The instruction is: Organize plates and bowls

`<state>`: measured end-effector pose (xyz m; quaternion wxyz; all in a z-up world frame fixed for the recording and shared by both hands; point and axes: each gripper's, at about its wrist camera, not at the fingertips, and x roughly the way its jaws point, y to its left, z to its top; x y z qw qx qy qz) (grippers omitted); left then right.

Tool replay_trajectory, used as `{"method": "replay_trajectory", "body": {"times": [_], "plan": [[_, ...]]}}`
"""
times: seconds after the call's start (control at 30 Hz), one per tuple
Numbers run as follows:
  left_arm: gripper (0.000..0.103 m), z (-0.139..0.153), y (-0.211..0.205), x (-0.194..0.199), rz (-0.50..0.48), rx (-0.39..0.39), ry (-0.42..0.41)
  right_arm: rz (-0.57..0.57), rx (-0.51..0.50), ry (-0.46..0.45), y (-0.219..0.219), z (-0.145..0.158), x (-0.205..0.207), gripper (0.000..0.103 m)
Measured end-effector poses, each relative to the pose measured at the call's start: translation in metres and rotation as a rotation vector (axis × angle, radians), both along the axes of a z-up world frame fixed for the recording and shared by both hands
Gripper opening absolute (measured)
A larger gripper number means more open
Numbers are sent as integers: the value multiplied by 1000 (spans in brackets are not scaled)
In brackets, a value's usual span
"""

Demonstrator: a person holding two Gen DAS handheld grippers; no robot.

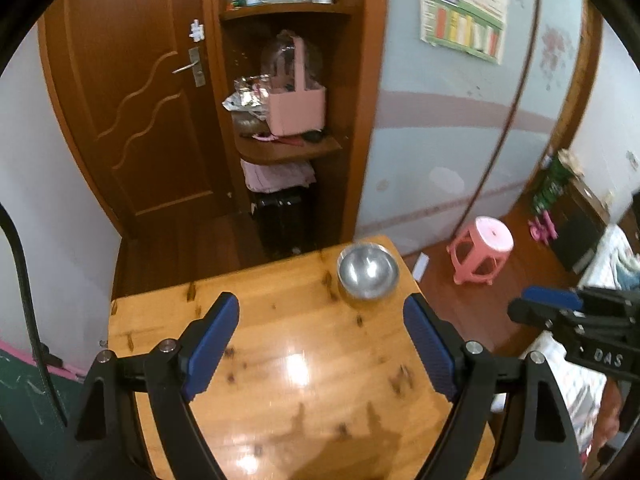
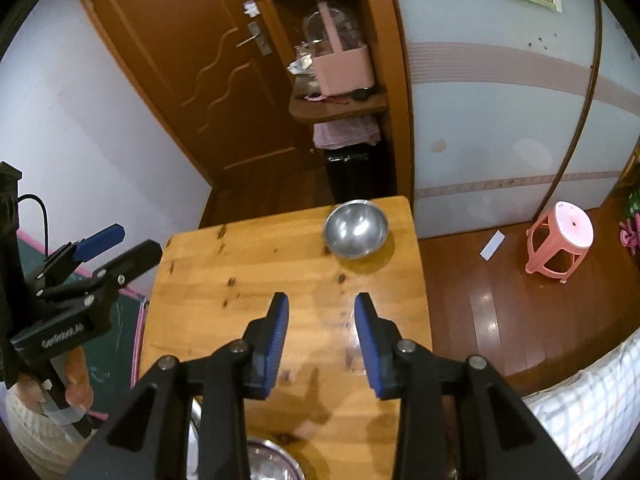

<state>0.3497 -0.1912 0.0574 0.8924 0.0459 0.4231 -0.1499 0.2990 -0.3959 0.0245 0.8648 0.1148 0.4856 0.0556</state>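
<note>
The left hand-held gripper [image 1: 320,344] hangs above the table [image 1: 280,360] with its jaws spread wide and nothing between them; only bare wood shows in the gap. The right hand-held gripper [image 2: 322,340] also hangs above the table, jaws parted to a narrower gap, with nothing between the blue pads [image 2: 276,344]. In the left wrist view, the right hand-held gripper appears at 3 o'clock, off the table edge; in the right wrist view, the left hand-held gripper appears at 9 o'clock, held by a hand [image 2: 76,376]. A steel bowl [image 1: 368,272] stands upright on the table near its far right corner, at 12 o'clock to 1 o'clock from both grippers and well apart from each. The bowl is empty. A second piece of steel ware [image 2: 272,464] shows at 6 o'clock in the right wrist view, at the near table edge, partly hidden by the gripper frame; whether it is a plate or a bowl cannot be determined. Beyond the table stand a brown door [image 1: 136,120] at 11 o'clock and a shelf unit [image 1: 288,148] at 12 o'clock carrying a pink basket [image 1: 298,110]. A pink stool [image 1: 480,250] stands on the floor at 2 o'clock, with a white slip of paper [image 1: 420,266] lying on the floor beside it.
</note>
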Motion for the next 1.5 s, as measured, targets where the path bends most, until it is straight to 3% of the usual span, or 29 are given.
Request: {"method": "replay_trajectory", "body": {"times": [0.2,0.4,0.6,0.73,1.07,1.23,1.3,1.33,1.4,1.5], "plan": [[84,-60,-9,77,54,-15,70,-45,4,82,-30,-46,58,34],[84,-157,-17,139,86,17,203,-97,52,182,-59,-113,103,34],[84,-219,-27,163,94,-44,315,-118,90,242,-62,-166,135,34],[84,-236,-40,168,88,-77,338,-122,108,252,-58,-186,152,34],[58,-270,-64,174,77,-122,407,-138,77,275,-55,-214,175,34],[52,-282,-67,176,99,-145,438,-141,107,290,-57,-228,180,34],[37,-282,-65,176,92,-164,440,-121,145,280,-56,-230,180,23],[33,-282,-65,175,81,-185,440,-108,167,279,-55,-230,179,11],[14,-279,-69,171,57,-195,437,-100,162,292,-51,-230,178,11],[8,-270,-76,163,33,-140,413,-86,105,312,-40,-226,170,10]]}}
